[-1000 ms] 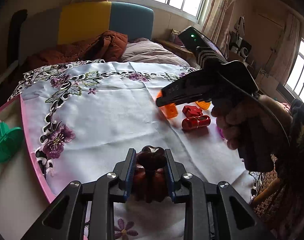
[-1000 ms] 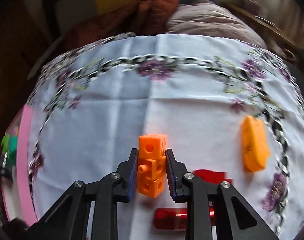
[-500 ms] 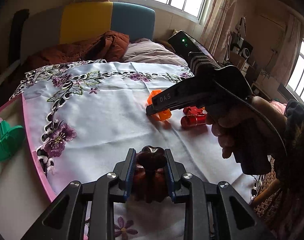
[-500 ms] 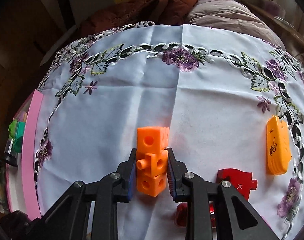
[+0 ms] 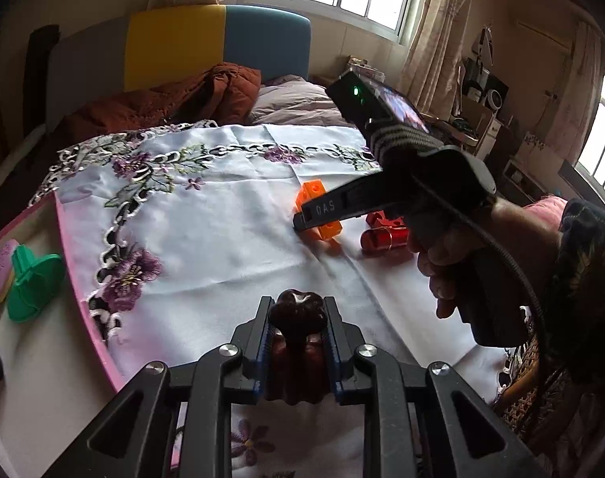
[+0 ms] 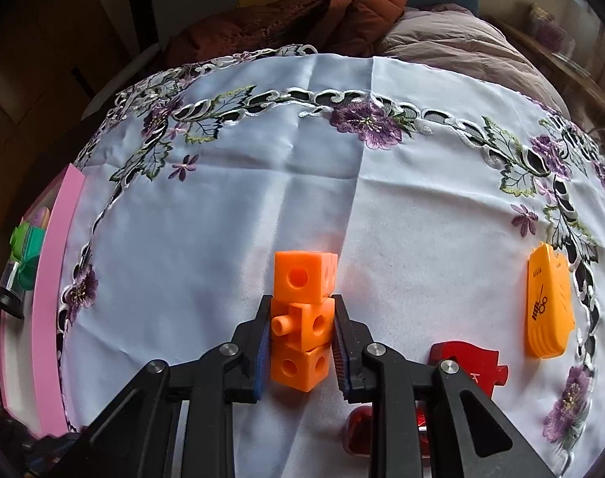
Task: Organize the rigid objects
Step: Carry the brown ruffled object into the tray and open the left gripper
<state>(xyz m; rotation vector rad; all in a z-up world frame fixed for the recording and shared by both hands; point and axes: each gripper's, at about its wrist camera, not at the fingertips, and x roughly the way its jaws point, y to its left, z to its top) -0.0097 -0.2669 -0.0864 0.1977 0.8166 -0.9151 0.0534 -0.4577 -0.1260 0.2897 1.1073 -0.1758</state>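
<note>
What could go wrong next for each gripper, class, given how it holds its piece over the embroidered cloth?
1. The right gripper clamps only the middle of the orange cube stack; the top cube, outside the pads, might snap off or twist.
2. The left gripper pinches a dark brown lobed piece that bulges above the pads; that rounded shape may slip.

Three orange linking cubes (image 6: 302, 318) joined in one stack, between the right gripper's (image 6: 301, 334) fingers; one flat orange piece (image 6: 549, 306) well off to its right; one red puzzle-shaped piece (image 6: 474, 362) just right of its fingers; one red cylinder (image 5: 384, 239) below that; one dark brown moulded piece (image 5: 298, 312) in the left gripper (image 5: 296, 342); one green plastic piece (image 5: 33, 285) far to its left; two grippers in all.
</note>
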